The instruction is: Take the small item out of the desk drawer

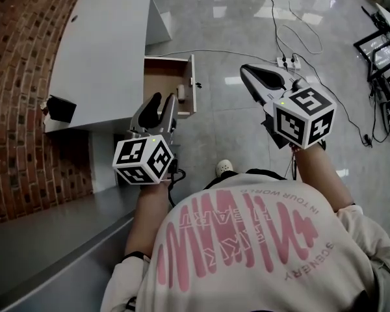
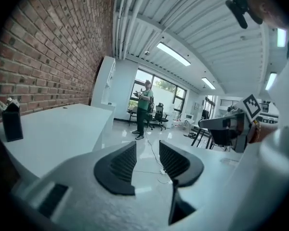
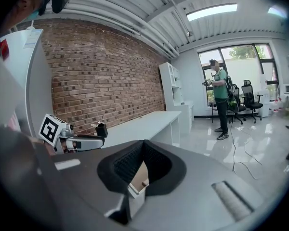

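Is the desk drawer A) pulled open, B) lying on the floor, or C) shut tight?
A: the drawer sticks out from the white desk, its brown bottom showing, with a small item inside.

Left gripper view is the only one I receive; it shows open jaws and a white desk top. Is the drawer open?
Observer: Yes, the head view shows the drawer pulled out from the desk.
Operator: Is something inside it?
Observer: One small pale item lies near the drawer's front.
Operator: Is the right gripper busy?
Observer: No, its jaws are together and hold nothing.
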